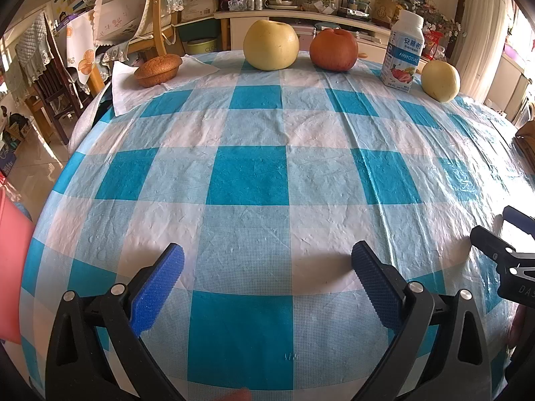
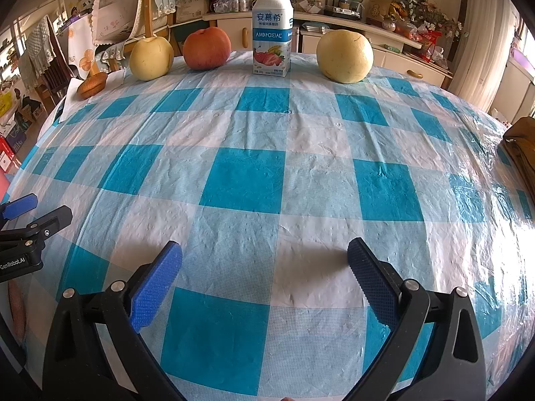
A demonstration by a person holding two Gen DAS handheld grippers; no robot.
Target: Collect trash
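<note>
A white yogurt drink bottle (image 2: pixel 272 30) with a blue label stands upright at the table's far edge, also seen in the left wrist view as the bottle (image 1: pixel 404 53). A brown muffin (image 1: pixel 158 70) lies on a white paper napkin (image 1: pixel 133 87) at the far left. My left gripper (image 1: pixel 267 260) is open over the near part of the checked cloth, nothing between its blue pads. My right gripper (image 2: pixel 264 257) is open too, empty, well short of the bottle. Each gripper shows at the edge of the other's view.
Two yellow pears (image 2: pixel 151 57) (image 2: pixel 344 56) and a red apple (image 2: pixel 207 48) stand along the far edge beside the bottle. The blue and white checked tablecloth (image 2: pixel 247 180) covers a round table. A brown object (image 2: pixel 521 147) lies at the right edge. Chairs and cabinets stand behind.
</note>
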